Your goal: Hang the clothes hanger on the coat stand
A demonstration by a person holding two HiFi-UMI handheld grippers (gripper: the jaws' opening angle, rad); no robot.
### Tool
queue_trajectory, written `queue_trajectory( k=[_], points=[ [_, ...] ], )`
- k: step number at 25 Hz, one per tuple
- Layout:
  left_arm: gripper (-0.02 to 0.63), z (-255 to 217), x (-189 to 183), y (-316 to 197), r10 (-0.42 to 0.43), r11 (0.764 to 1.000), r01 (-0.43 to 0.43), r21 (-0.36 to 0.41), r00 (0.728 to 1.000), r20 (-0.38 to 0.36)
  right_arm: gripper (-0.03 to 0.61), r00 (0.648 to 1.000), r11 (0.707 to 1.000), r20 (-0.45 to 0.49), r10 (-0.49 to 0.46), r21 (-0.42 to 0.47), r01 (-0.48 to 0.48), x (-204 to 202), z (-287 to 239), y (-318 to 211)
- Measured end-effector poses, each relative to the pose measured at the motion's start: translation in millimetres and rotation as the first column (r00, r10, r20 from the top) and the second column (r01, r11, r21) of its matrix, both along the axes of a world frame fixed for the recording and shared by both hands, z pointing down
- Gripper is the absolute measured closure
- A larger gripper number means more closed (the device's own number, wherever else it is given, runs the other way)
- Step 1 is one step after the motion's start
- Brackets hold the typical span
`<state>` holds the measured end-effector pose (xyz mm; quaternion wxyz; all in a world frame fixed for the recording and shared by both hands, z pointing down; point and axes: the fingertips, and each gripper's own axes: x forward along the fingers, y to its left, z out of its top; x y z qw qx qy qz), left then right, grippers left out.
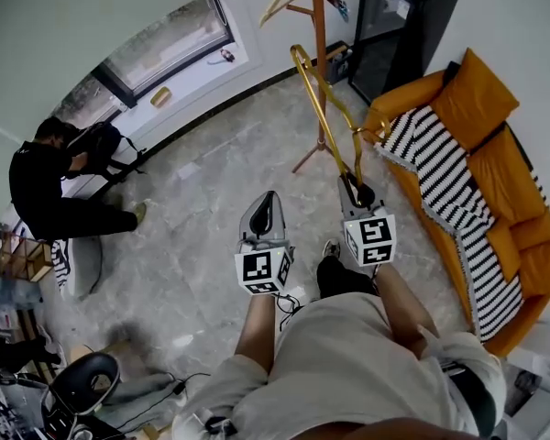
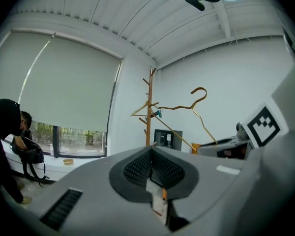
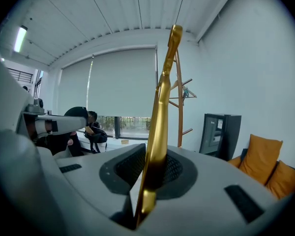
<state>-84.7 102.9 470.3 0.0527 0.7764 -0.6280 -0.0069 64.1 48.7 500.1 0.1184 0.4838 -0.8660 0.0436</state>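
My right gripper (image 1: 357, 189) is shut on the lower bar of a gold clothes hanger (image 1: 325, 108), which rises up and away towards the wooden coat stand (image 1: 319, 26). In the right gripper view the hanger (image 3: 160, 127) stands upright between the pads, with the coat stand (image 3: 179, 102) just behind it. A second gold hanger (image 1: 277, 3) hangs on the stand's upper pegs. My left gripper (image 1: 268, 200) is to the left of the right one, shut and holding nothing. From the left gripper view, the held hanger's hook (image 2: 199, 95) is to the right of the stand (image 2: 148, 112).
An orange sofa (image 1: 509, 191) with a striped blanket (image 1: 449, 191) runs along the right. A black cabinet (image 1: 394, 26) stands behind the coat stand. A person in black (image 1: 46, 186) crouches by the window at the left. A black chair (image 1: 82, 383) is at the lower left.
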Motion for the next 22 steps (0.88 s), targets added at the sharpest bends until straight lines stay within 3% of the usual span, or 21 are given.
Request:
queue_trajectory(
  k=[4,11,22],
  points=[
    [0.604,5,4,-46,0.019,1.0,-0.019,-0.025,1.0,0.01,0.528,0.999,0.999,-0.025,-0.03,-0.011,0.03,-9,6,-41],
    [0.604,8,4,-129,0.018,0.998,-0.015,-0.068,0.999,0.044,0.529,0.985,0.985,-0.137,-0.107,-0.15,0.086,-9,40,-108],
    [0.604,32,9,-192,0.003,0.995,0.001,-0.104,0.999,0.046,0.528,0.978,0.96,-0.1,-0.182,-0.236,0.154,-14,56,-166]
  ],
)
